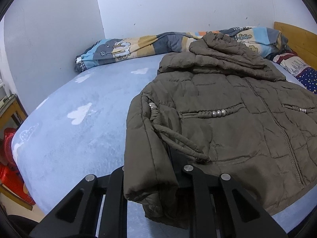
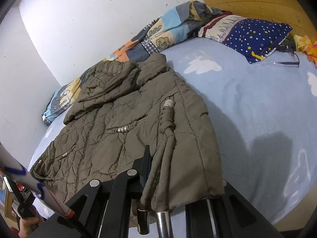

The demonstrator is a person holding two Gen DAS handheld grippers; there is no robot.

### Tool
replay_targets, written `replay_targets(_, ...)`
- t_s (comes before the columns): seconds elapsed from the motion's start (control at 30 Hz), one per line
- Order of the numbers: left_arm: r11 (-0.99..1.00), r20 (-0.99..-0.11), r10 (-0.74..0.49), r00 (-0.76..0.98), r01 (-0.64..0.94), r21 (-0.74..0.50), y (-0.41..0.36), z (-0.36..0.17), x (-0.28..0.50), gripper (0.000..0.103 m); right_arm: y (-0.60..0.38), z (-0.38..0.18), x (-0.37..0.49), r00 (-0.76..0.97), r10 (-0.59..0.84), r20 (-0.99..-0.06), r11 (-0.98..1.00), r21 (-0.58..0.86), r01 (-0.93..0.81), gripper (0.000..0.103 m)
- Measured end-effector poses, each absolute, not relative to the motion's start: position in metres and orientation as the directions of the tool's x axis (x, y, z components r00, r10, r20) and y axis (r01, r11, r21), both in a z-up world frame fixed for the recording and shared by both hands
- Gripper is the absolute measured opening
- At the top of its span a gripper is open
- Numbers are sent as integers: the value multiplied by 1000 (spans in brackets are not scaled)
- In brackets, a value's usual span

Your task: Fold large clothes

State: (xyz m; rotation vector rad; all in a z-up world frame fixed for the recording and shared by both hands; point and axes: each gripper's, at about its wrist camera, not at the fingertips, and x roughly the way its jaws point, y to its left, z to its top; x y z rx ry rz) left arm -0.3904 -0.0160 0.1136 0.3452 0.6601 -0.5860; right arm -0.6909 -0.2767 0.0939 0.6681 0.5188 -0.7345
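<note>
A brown padded jacket (image 1: 227, 119) lies front side up on a bed (image 1: 79, 119) covered with a light blue sheet printed with white clouds, its hood toward the wall. The left hand-held gripper (image 1: 152, 170) is clamped together on the jacket's sleeve cuff (image 1: 146, 178), which drapes over its black fingers; a drawstring cord (image 1: 178, 138) runs across the cloth just beside the grip. The right hand-held gripper (image 2: 168, 178) is likewise closed on the other sleeve (image 2: 188, 158), with braided cords (image 2: 166, 130) and their metal tips hanging down in front of the lens. Behind the jacket, against the white wall, a rolled patchwork quilt (image 1: 128, 49) touches the hood. A blue star-printed pillow (image 2: 255, 33) sits near the wooden headboard (image 2: 257, 0), with clear glasses (image 2: 287, 59) just beside it. At the bed's left edge stand a red plastic stool (image 1: 10, 158) and a wooden table (image 1: 11, 107).
</note>
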Motion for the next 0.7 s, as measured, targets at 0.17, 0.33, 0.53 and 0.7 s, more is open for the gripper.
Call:
replay_targets(0.17, 784, -666, -394, 633, 610, 116, -16, 112, -388, 18, -281, 90, -691, 632, -426, -648, 549, 370, 749, 12)
replay_targets(0.33, 784, -666, -394, 633, 610, 116, -17, 111, -388, 18, -283, 87, -691, 632, -418, -653, 544, 377, 750, 12)
replay_targets(0.53, 785, -666, -394, 634, 609, 114, -16, 111, -388, 17, -282, 87, -690, 630, -421, -653, 554, 365, 749, 12)
replay_targets(0.7, 784, -664, -395, 634, 610, 116, -16, 110, -388, 18, -283, 87, -689, 631, -420, -652, 554, 367, 747, 12)
